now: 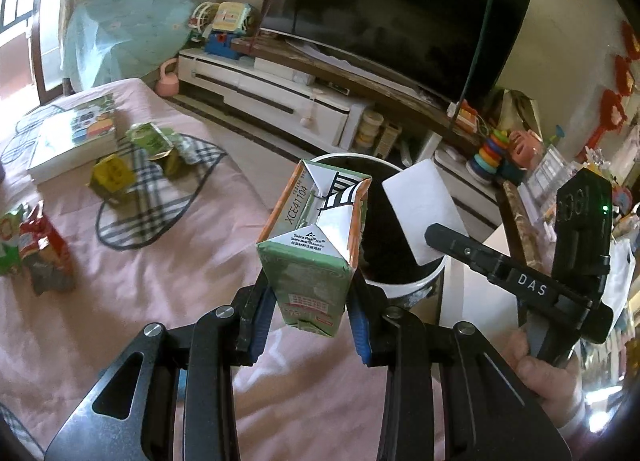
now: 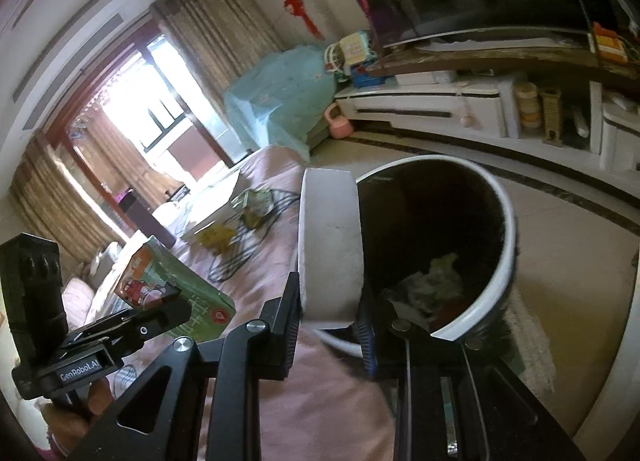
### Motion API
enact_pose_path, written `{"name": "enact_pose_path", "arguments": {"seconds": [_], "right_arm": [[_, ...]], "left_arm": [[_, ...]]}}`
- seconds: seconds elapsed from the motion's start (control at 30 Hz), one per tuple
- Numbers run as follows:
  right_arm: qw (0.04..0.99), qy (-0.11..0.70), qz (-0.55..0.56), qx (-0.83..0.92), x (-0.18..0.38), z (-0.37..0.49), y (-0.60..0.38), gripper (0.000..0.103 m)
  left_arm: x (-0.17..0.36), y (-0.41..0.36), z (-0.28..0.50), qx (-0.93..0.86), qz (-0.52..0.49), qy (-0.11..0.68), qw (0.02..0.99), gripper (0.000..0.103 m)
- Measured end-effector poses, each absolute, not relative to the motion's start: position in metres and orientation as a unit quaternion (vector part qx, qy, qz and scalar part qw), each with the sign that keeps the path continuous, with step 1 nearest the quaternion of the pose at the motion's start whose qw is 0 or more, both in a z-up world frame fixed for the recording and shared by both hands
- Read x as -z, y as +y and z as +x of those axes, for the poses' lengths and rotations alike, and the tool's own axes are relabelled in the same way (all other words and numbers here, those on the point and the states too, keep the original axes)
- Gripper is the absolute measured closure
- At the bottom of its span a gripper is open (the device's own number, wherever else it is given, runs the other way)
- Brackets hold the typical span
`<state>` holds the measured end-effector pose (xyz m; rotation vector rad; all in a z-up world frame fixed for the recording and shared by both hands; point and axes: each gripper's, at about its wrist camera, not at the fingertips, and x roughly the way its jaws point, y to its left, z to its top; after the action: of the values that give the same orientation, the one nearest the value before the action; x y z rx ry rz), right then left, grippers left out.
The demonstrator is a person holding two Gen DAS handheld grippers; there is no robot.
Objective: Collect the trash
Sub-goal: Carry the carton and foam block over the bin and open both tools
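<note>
Trash in hand first: a green drink carton (image 1: 310,257) sits clamped between the blue pads of the left gripper (image 1: 310,321), its folded end up, printed "XCE41104" along one flap and "Tetra Pak" on the triangle below. The right gripper (image 2: 330,325) is clenched on a white flat card-like piece (image 2: 330,245), seen nearly edge-on from its own camera and as a white rectangle (image 1: 420,213) from the left one. The right tool's arm reads "DAS"; the left tool's side bar reads "GenRobot.AI".

Just ahead of both grippers stands a round waste bin (image 2: 506,221) with a white rim and dark inside; crumpled paper (image 2: 434,281) lies at its bottom. The carton's top overlaps the bin's near rim in the left view, and the white piece hangs beside that rim. The bin mouth is wide and unobstructed.

Left of the grippers spreads a pink-covered surface (image 1: 160,261) holding red snack packets (image 1: 44,249), a yellow box (image 1: 112,175), green wrappers (image 1: 154,141) on a checked cloth and a book (image 1: 76,137). Beyond the bin, open pale floor (image 2: 560,229) runs to a white TV cabinet (image 1: 272,93).
</note>
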<state>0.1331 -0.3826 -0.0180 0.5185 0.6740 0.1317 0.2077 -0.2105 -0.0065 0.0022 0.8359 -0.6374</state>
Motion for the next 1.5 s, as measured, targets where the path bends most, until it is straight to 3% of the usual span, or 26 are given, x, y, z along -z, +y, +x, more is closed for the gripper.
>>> {"name": "enact_pose_path", "arguments": {"seconds": [0.57, 1.23, 1.33, 1.4, 1.5], "right_arm": [[0.907, 0.346, 0.238, -0.027, 0.028, 0.147, -0.417, 0.077], [0.903, 0.367, 0.221, -0.016, 0.033, 0.163, -0.423, 0.075], [0.904, 0.365, 0.223, -0.016, 0.033, 0.166, -0.425, 0.070], [0.903, 0.363, 0.229, -0.016, 0.032, 0.167, -0.427, 0.061], [0.904, 0.357, 0.236, -0.019, 0.030, 0.165, -0.427, 0.044]], "left_arm": [[0.027, -0.276, 0.239, 0.314, 0.026, 0.423, 0.850, 0.071], [0.029, -0.293, 0.255, 0.315, 0.024, 0.433, 0.844, 0.072], [0.028, -0.291, 0.255, 0.316, 0.018, 0.435, 0.843, 0.063], [0.026, -0.286, 0.254, 0.313, 0.014, 0.431, 0.846, 0.041], [0.023, -0.274, 0.250, 0.307, 0.005, 0.425, 0.852, 0.039]]}}
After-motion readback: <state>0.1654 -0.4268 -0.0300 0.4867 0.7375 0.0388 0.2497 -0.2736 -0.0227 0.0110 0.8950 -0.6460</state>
